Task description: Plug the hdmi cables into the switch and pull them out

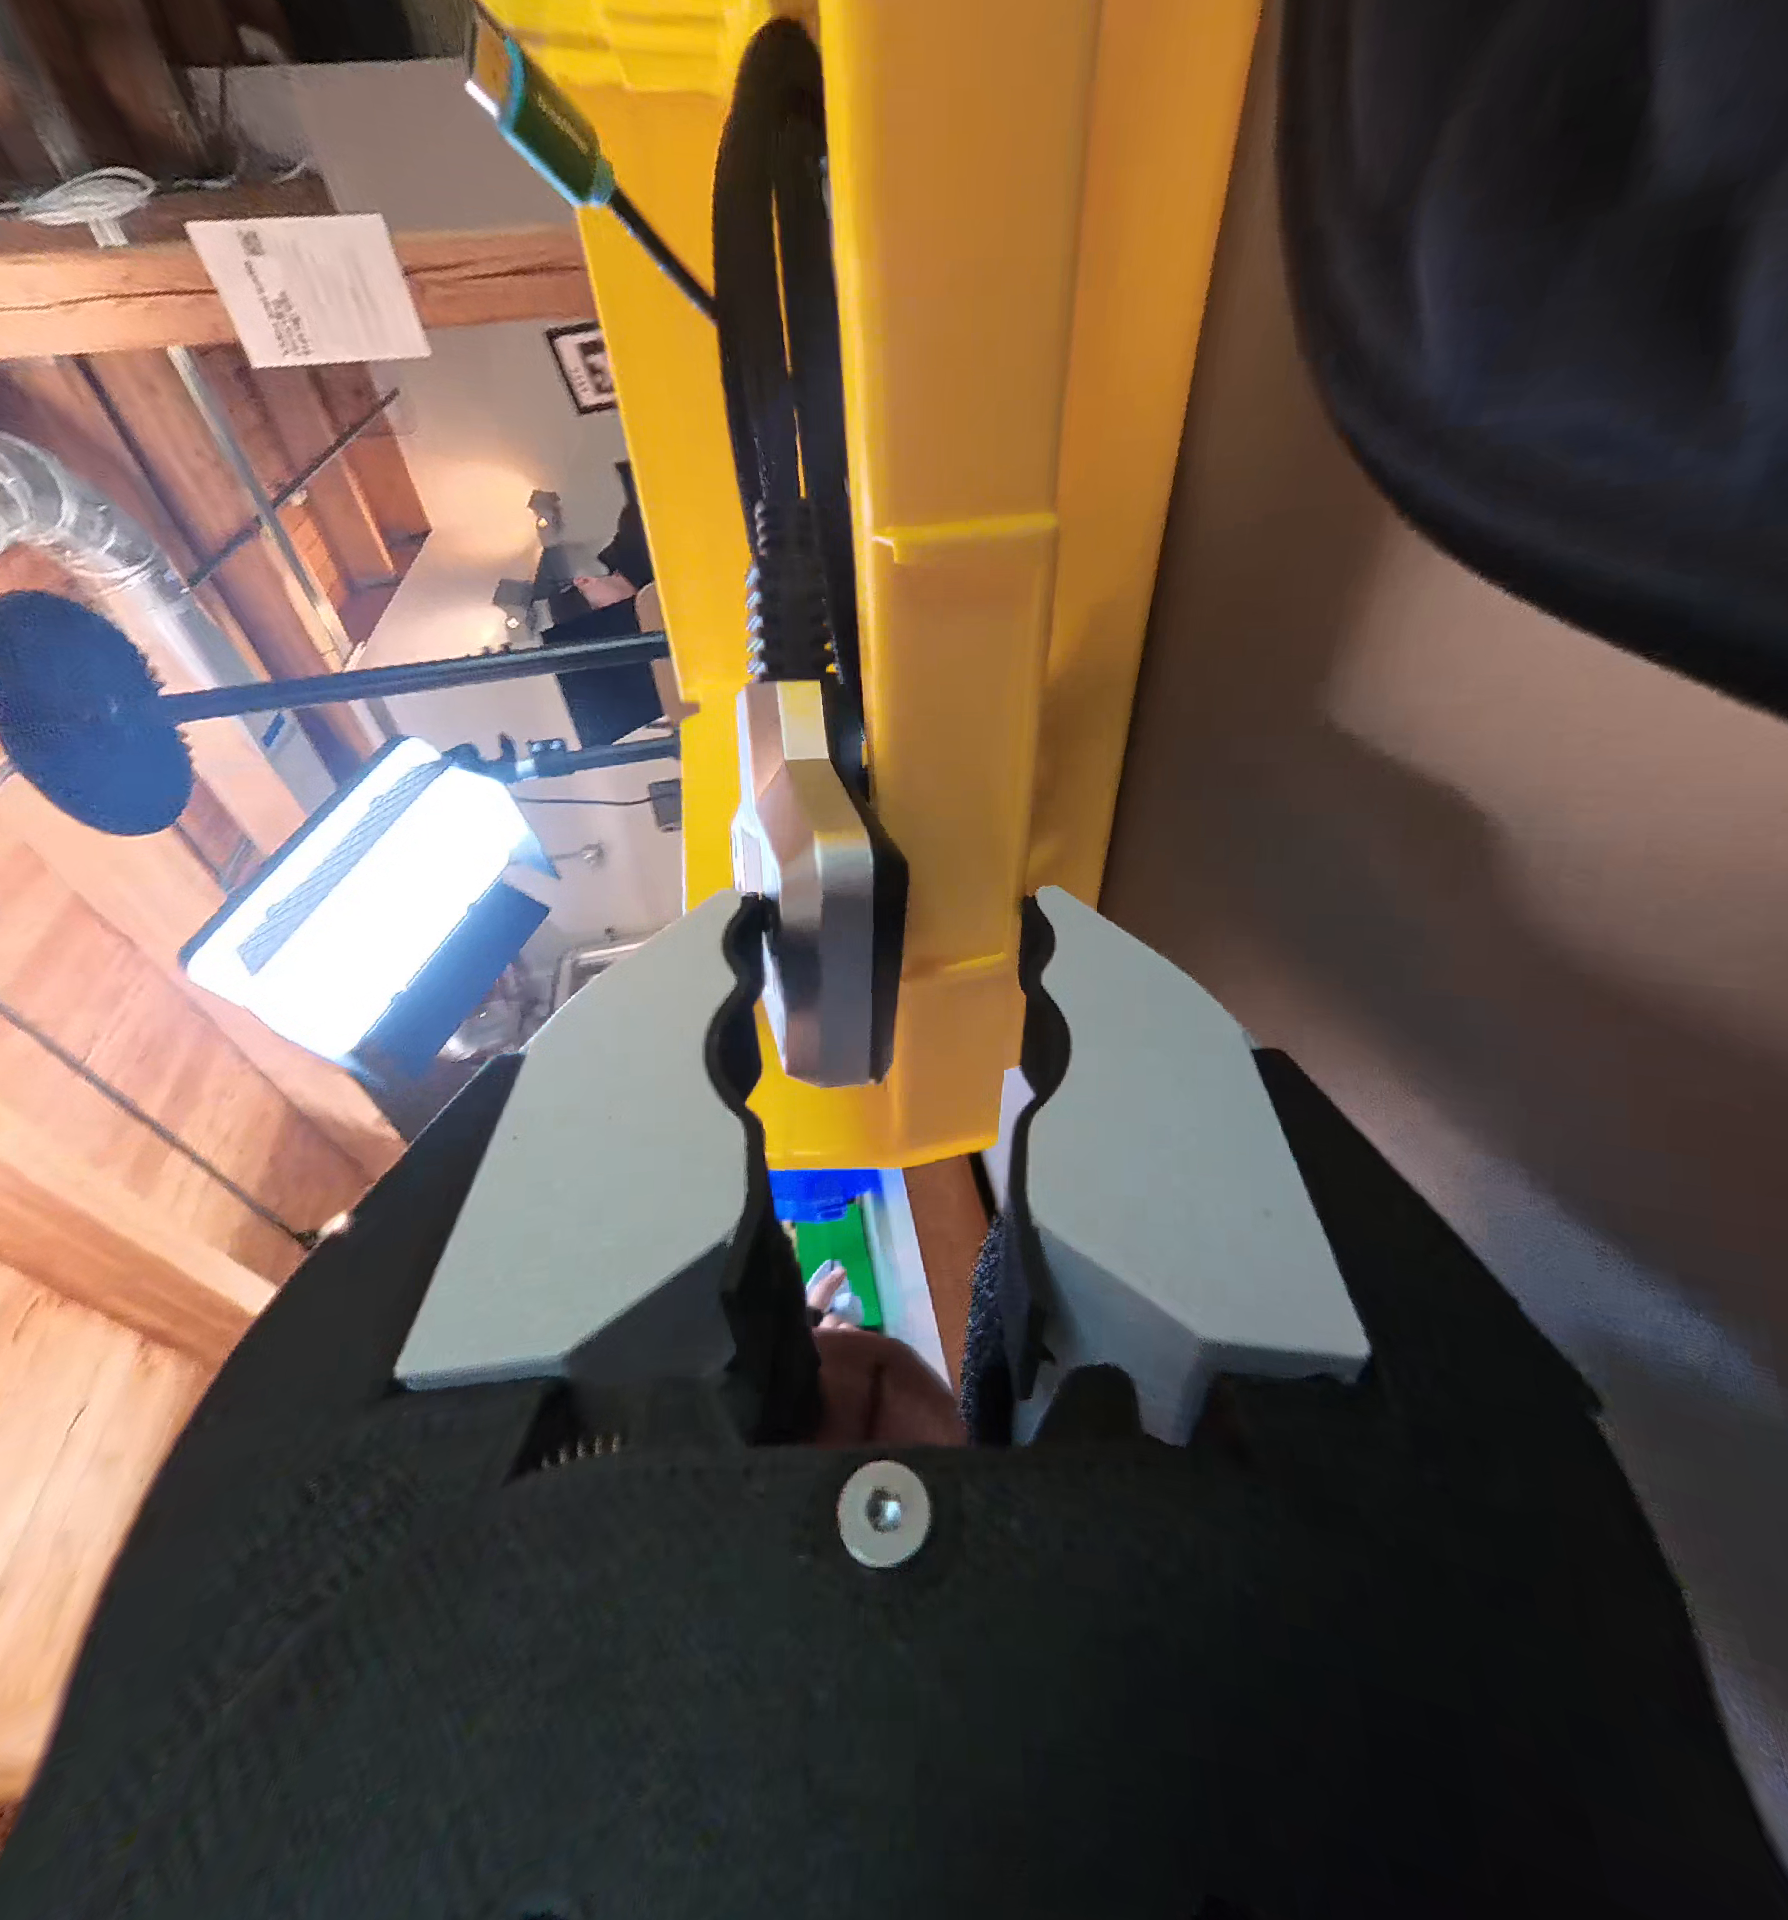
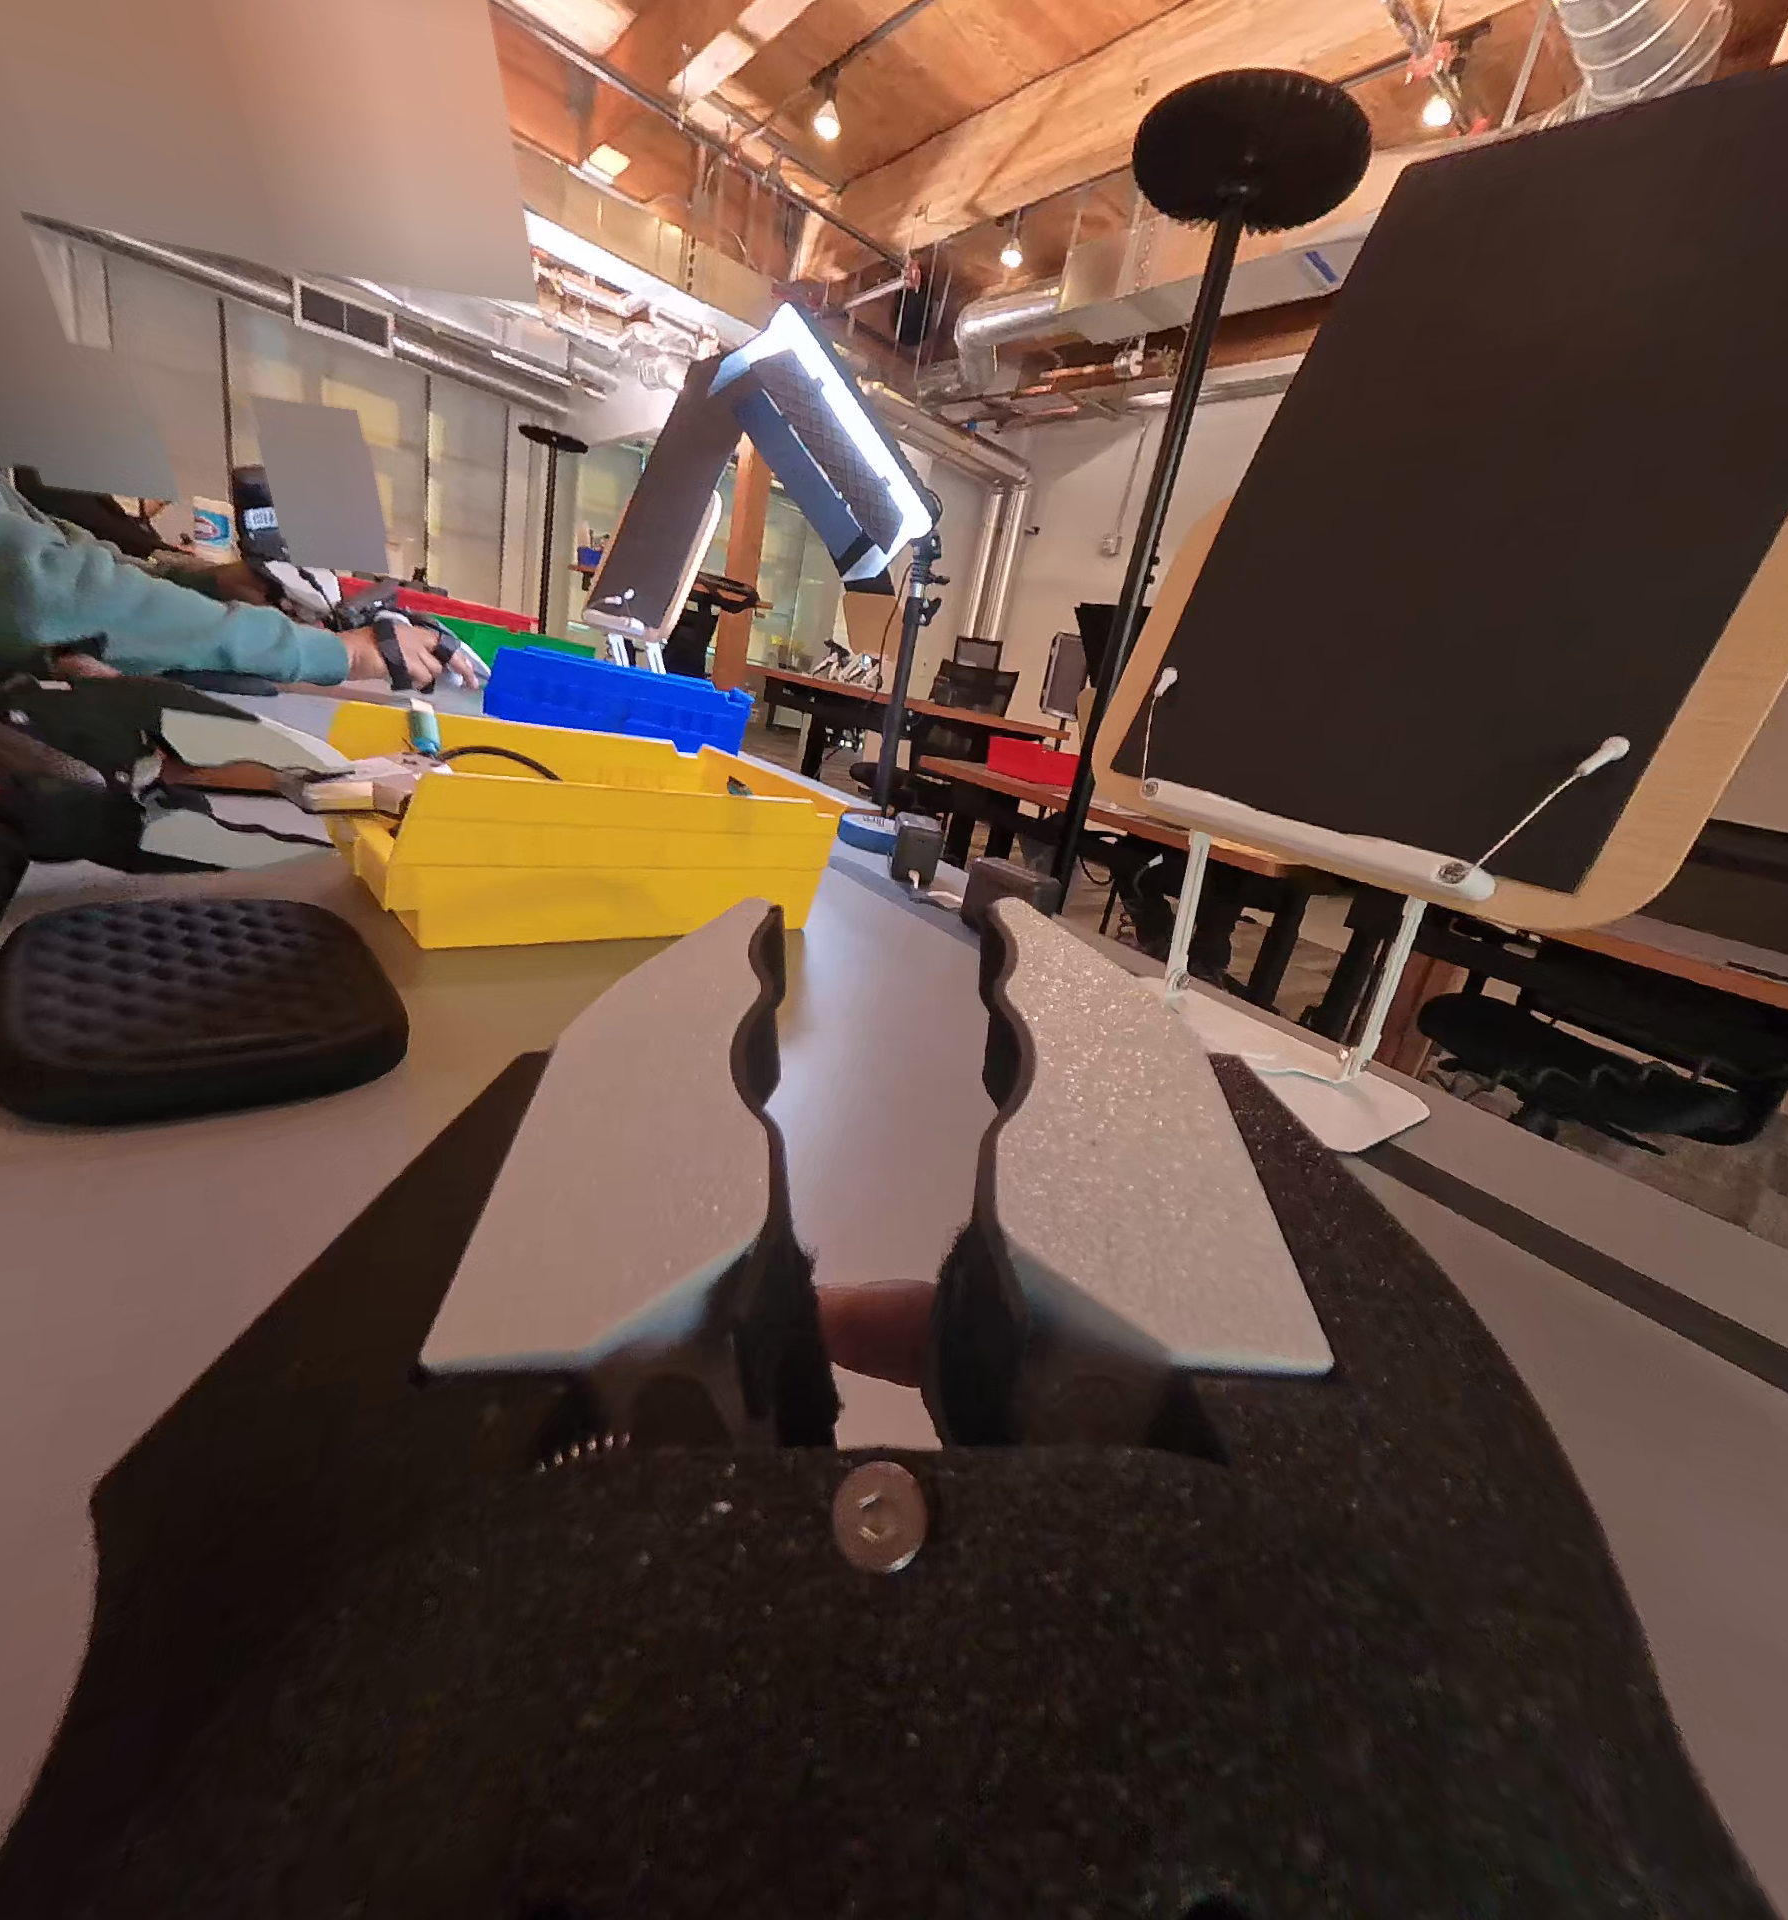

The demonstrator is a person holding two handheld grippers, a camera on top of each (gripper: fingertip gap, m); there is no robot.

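Observation:
The yellow bin [image 1: 963, 416] holds a silver-grey HDMI switch [image 1: 828, 935] with a black braided cable [image 1: 765, 364] running from its far end. A green-shelled HDMI plug [image 1: 547, 114] lies deeper in the bin. My left gripper [image 1: 890, 935] is open. One finger is beside the switch and the other is outside the bin wall, so the jaws straddle both. In the right wrist view the left gripper [image 2: 246, 790] is at the near left corner of the bin [image 2: 599, 862], by the switch [image 2: 350, 795]. My right gripper [image 2: 879, 925] is open and empty, low over the grey table [image 2: 869, 1091].
A black cushioned pad [image 2: 183, 997] lies left of the bin. A blue bin [image 2: 620, 696] stands behind it. A black board on a white stand [image 2: 1492, 582] is at the right, with a black pole stand [image 2: 1160, 582] and a small black adapter [image 2: 916, 842]. A person's teal-sleeved arm [image 2: 142, 613] reaches in at far left. Spacing between my two grippers at the tips: around 50 cm.

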